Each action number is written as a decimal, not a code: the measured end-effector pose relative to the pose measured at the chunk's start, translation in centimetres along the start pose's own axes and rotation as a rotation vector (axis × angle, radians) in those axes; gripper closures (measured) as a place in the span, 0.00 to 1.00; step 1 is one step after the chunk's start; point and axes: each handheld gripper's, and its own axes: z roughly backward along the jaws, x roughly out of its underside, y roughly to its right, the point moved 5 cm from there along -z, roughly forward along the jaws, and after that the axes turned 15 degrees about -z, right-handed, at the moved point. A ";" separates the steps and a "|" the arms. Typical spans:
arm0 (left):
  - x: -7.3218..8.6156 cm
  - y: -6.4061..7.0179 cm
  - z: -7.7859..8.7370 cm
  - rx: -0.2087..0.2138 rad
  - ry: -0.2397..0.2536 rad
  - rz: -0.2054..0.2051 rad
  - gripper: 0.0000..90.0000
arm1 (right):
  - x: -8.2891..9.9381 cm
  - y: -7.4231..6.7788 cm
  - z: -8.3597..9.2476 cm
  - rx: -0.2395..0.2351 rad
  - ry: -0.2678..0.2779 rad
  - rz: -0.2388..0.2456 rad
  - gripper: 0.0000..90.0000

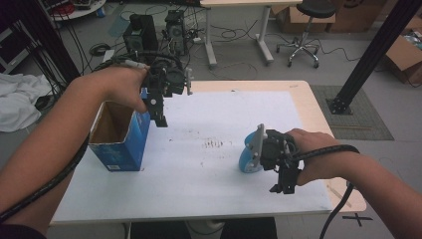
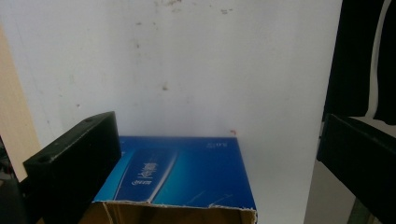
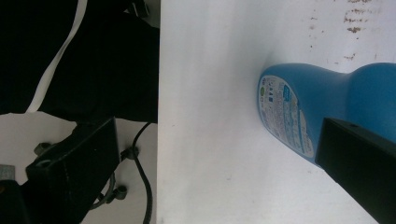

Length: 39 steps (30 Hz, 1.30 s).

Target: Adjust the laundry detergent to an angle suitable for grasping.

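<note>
High view shows our left gripper (image 1: 159, 117) hanging with jaws spread and nothing between them, just above the far right corner of the open blue carton (image 1: 119, 137). Our right gripper (image 1: 284, 186) is likewise released, jaws wide, with the blue bottle (image 1: 247, 158) lying on its side on the white table top (image 1: 199, 164) just beside it, toward the table's middle.

Right gripper view puts the bottle (image 3: 327, 100) ahead of one jaw rather than between the two, while the other jaw hangs past the table's near edge. We judge that closing from here would catch the bottle off centre, or only nudge it, and the rounded body could roll or skid away across the smooth surface. Its waisted shape may also let the pads slip toward the narrow part.

Left gripper view shows the carton (image 2: 182, 172) directly below the claw, its torn rim close under the jaws. We think a careless drop of that hand could knock the light carton over or shove it toward the table's left edge, spoiling the opening for anything we bring to it.
</note>
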 end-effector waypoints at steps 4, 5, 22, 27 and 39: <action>0.0 0.0 0.1 -0.005 0.006 0.005 0.00 | -0.1 0.1 0.3 0.003 0.000 0.005 0.00; 0.0 0.0 0.1 -0.004 0.010 0.005 0.00 | -0.1 0.1 0.3 0.003 0.000 0.005 0.00; -0.4 0.0 -0.5 0.008 0.009 -0.003 0.00 | 0.0 0.1 -0.4 -0.006 -0.003 0.006 0.00; -0.3 0.0 -0.8 0.013 0.004 -0.002 0.00 | 0.1 0.3 -0.3 -0.006 0.000 0.005 0.00; -0.1 0.0 -0.7 0.016 0.005 0.009 0.00 | -0.4 0.7 1.6 0.001 0.006 0.051 0.00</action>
